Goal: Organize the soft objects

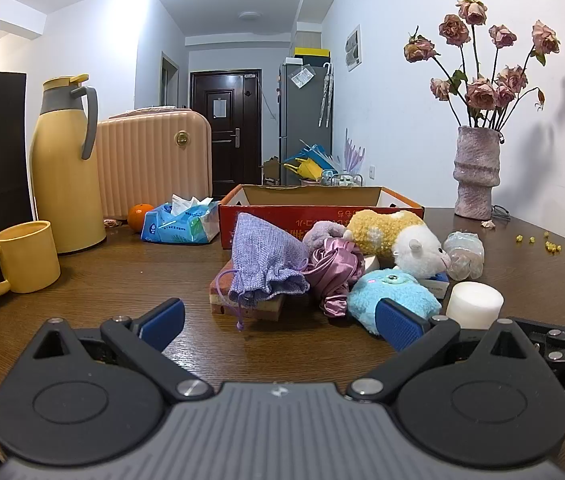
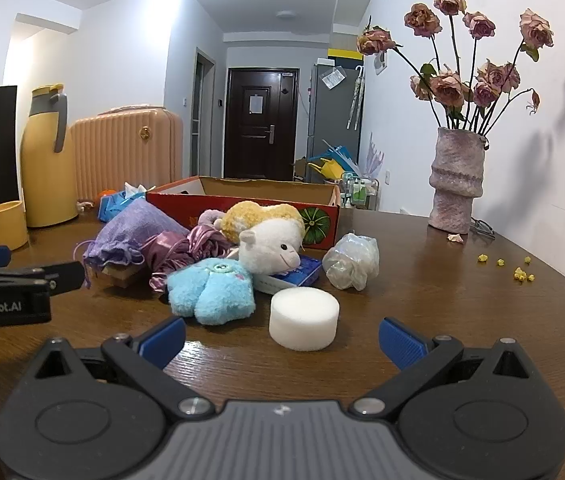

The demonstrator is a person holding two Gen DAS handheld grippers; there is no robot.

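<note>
We hold both claws low over the brown surface (image 2: 422, 280), each spread wide and carrying nothing: the left claw (image 1: 280, 322) faces the lavender drawstring pouch (image 1: 264, 260), the right claw (image 2: 282, 334) faces the white foam cylinder (image 2: 303, 318). The soft things lie heaped just in front of the red cardboard box (image 2: 242, 196), which stands open at the far side of the pile and looks like the place for them. The foam cylinder sits apart from the heap, nearest the right claw, so we judge it the cleanest first pick: we bring the fingers to either side of its round wall and close gently, since foam gives and a hard squeeze would deform it. The blue plush toy (image 2: 210, 292) lies just beside it, and the sheep plush (image 2: 270, 240) rests on top of other items, touching the purple satin cloth (image 2: 186, 248); lifting those risks dragging neighbours along. The crumpled clear plastic (image 2: 350, 260) is light and may slip. We keep the lift clear of the box's near wall.
</note>
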